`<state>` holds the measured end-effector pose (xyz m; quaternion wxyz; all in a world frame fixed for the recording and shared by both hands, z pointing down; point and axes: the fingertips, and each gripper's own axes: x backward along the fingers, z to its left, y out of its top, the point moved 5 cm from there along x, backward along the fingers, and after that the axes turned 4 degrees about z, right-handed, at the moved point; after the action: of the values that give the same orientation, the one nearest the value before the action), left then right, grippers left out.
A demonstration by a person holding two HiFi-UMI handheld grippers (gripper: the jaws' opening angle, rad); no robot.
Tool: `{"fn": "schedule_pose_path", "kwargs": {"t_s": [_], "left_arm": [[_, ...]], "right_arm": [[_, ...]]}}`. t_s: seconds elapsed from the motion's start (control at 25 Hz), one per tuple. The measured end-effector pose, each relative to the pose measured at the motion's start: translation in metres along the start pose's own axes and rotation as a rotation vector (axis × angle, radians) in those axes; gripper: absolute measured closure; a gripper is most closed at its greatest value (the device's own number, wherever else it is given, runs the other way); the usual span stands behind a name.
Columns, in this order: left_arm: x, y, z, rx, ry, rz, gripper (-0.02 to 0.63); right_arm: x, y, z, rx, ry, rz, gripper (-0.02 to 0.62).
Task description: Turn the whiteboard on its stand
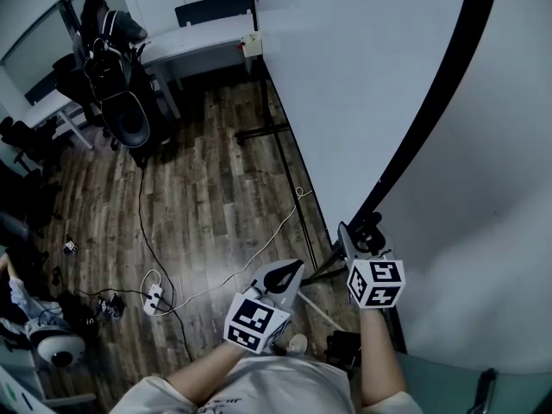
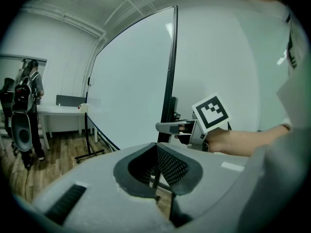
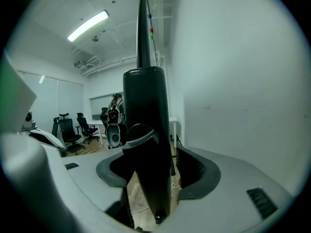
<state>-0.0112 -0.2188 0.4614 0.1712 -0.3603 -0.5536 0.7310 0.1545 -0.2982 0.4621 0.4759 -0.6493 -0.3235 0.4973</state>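
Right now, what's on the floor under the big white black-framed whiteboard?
Its black metal stand foot and, nearby, a white cable on the wooden floor. The floor behind the whiteboard is hidden.

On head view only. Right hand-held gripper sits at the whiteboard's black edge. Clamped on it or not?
Observer: Not clamped. In the right gripper view the black frame post stands between the jaws of the right hand-held gripper, which are open, with a gap on each side.
Operator: Left one holding anything?
Observer: No. The left gripper view shows the left hand-held gripper with its jaws looking closed and nothing between them. The whiteboard is ahead of it, untouched.
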Motion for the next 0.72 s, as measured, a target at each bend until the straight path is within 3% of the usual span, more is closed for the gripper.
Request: {"fn": "schedule_pose_path", "kwargs": {"t_s": [0.12,0.24,0.72], "left_arm": [[0.0016,0.0003,0.0009,-0.003,0.003,0.002,0.595],[0.0015,0.0039,0.0012,0.011,0.006,-0.003,0.595],[0.0077,0.0010,-0.0088,0.015,0.006,-0.005,0.595]], "right_arm": [[-0.0007,-0.0001,0.0027,0.012,0.004,0.001,0.370],[-0.0014,0.0016,0.0052,0.041,-0.007,0.004,0.413],[0.0041,0.0005,0.0062,0.045,-0.010,-0.004,0.416]]}}
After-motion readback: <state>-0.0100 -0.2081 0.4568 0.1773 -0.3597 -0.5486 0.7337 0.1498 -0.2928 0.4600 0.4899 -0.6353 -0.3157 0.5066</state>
